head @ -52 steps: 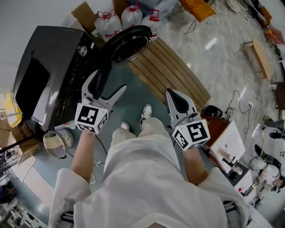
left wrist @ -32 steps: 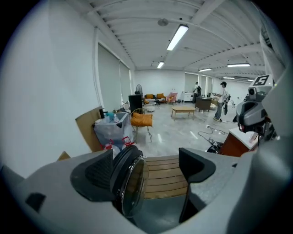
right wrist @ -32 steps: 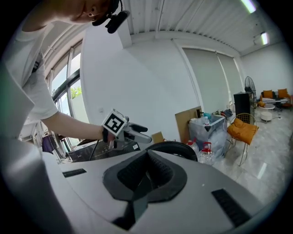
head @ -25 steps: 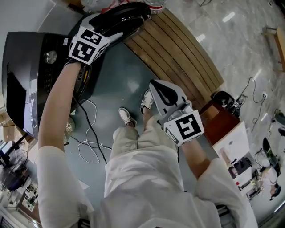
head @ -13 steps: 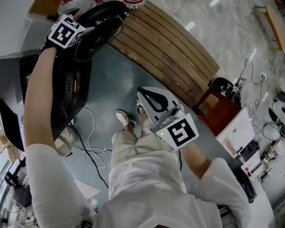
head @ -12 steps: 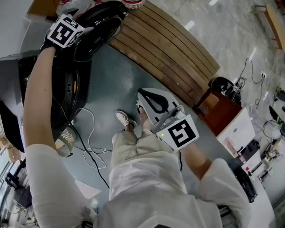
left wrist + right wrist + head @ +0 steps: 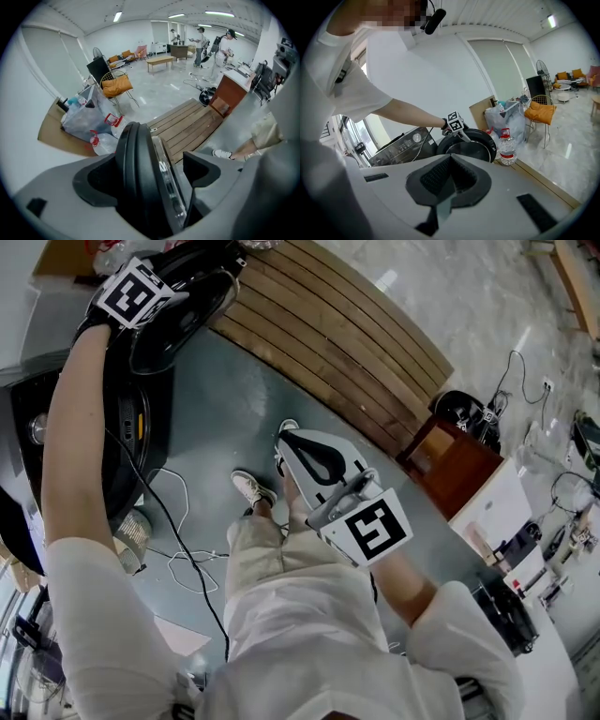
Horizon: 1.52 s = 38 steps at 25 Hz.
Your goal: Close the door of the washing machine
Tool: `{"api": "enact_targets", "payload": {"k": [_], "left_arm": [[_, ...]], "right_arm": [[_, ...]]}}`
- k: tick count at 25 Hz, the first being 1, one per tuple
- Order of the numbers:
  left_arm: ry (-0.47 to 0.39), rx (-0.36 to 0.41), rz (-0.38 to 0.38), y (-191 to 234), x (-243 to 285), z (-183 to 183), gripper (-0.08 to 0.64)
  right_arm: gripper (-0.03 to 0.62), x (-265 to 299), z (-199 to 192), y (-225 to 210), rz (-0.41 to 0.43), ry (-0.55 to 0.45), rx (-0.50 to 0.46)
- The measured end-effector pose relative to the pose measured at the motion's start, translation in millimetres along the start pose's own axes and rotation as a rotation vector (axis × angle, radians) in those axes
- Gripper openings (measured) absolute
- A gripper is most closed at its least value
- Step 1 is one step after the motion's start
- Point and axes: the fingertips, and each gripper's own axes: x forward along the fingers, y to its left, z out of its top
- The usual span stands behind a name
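Observation:
The black washing machine (image 7: 37,437) stands at the left, its round door (image 7: 173,315) swung open. My left gripper (image 7: 202,273) reaches to the top of the door, its jaws closed over the rim. In the left gripper view the door's rim (image 7: 140,145) fills the gap of the left gripper (image 7: 150,169). My right gripper (image 7: 283,442) hangs shut and empty over the person's legs, away from the machine. From the right gripper view, past the shut right gripper (image 7: 449,161), I see the machine (image 7: 401,145), the open door (image 7: 471,145) and the left gripper (image 7: 463,135) on it.
A wooden slat platform (image 7: 347,343) lies on the floor right of the door. Water bottles (image 7: 506,145) and a plastic bag (image 7: 86,119) sit behind it. A cable (image 7: 178,540) trails on the floor by the person's shoe (image 7: 248,488). A brown cabinet (image 7: 441,451) stands at the right.
My left gripper rose from in front of the machine to the door's top rim and took hold of it. The right gripper stayed shut near the legs.

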Motion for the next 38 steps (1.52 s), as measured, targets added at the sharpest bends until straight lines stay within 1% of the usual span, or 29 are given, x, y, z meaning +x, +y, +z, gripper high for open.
{"api": "enact_targets", "payload": {"k": [3,7,11,13,16,21,24,27,29,34,38], "left_arm": [[0.013,0.029,0.028,-0.9,2.9,-3.8,0.431],[0.007,0.044,0.027,-10.4,2.7,-1.7,0.431],[0.016,0.108,0.038,-26.9,6.2,-2.5,0.431],[0.022,0.137,0.029,-36.4,9.0,-2.1,0.431],[0.022,0.159,0.033,-50.2,7.0,1.6,0.431],[-0.005,0.110,0.037,-68.7,-2.5,4.5,0.431],[0.007,0.122,0.048,-84.7,-3.8,1.8,0.431],[0.013,0.147,0.037,-101.8,-5.7,-0.5,0.431],[0.003,0.148,0.031,-110.2,-7.8,-1.9,0.431],[-0.121,0.034,0.054,-124.2,-24.2,2.0,0.431],[-0.193,0.004,0.062,-142.4,-42.4,5.4,0.431]], "right_arm": [[-0.005,-3.9,-2.2,0.1,0.007,0.007,-0.011],[-0.005,-7.3,-8.9,-2.5,0.001,0.017,-0.005],[-0.005,-9.0,-9.2,2.1,0.003,0.011,-0.008],[-0.005,-10.5,-8.0,6.0,0.008,0.007,-0.011],[-0.005,-13.7,-6.5,10.9,0.012,0.004,-0.019],[-0.005,-19.2,-4.5,17.0,0.016,0.006,-0.029],[-0.005,-22.9,-4.7,22.5,0.023,0.006,-0.039],[-0.005,-24.1,-5.6,28.6,0.030,-0.001,-0.036],[-0.005,-24.2,-7.8,32.4,0.033,-0.001,-0.037],[-0.005,-28.5,-15.2,41.5,0.041,0.008,-0.047],[-0.005,-35.9,-18.2,46.6,0.043,0.018,-0.052]]}}
